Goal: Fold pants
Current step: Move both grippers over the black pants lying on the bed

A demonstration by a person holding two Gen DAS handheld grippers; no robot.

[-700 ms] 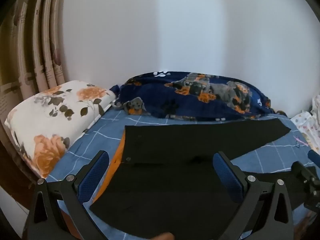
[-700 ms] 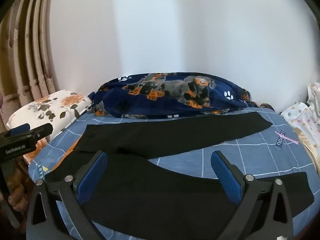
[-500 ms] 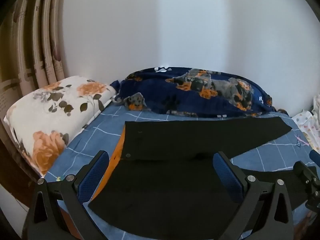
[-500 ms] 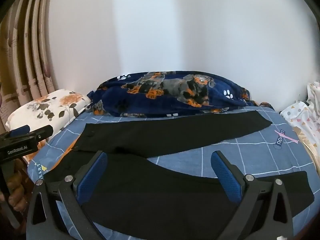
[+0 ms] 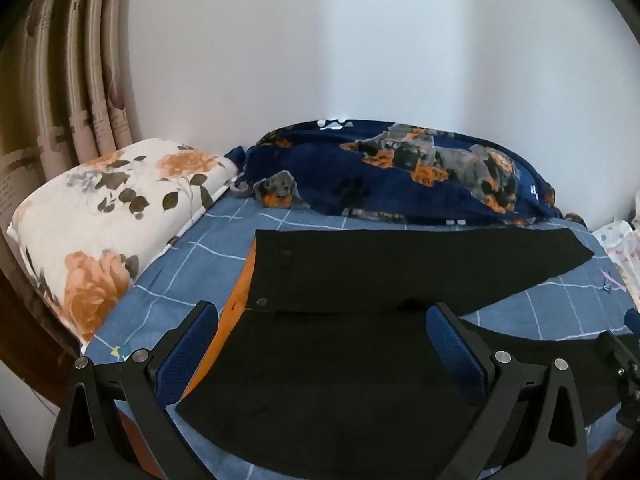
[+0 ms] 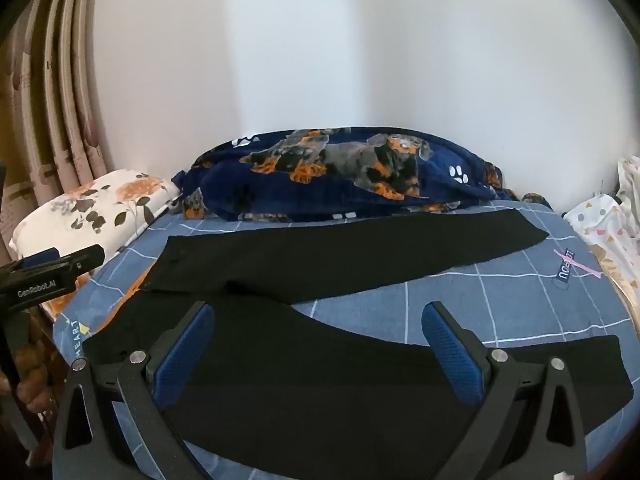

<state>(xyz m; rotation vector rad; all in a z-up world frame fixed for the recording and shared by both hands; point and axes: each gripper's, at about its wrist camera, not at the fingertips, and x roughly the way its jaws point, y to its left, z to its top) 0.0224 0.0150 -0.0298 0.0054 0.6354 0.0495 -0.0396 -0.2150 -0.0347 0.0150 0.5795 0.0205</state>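
Black pants (image 5: 360, 272) (image 6: 320, 264) lie flat on the blue checked bedsheet (image 5: 192, 268), waist to the left with an orange lining showing, the two legs spread apart toward the right. My left gripper (image 5: 324, 344) hovers wide open above the waist and crotch area, nothing between its blue pads. My right gripper (image 6: 320, 340) is also open, above the nearer leg, holding nothing. The left gripper's black body (image 6: 48, 276) shows at the left edge of the right wrist view.
A dark blue dog-print blanket (image 5: 400, 176) (image 6: 340, 176) is bunched along the wall behind the pants. A floral pillow (image 5: 108, 216) lies at the left by the curtain (image 5: 80, 92). White dotted fabric (image 6: 608, 232) sits at the right edge.
Both views have shifted slightly; the left gripper's view has drawn back and up a little, showing more of the sheet. The pants have not moved and both grippers stayed open.
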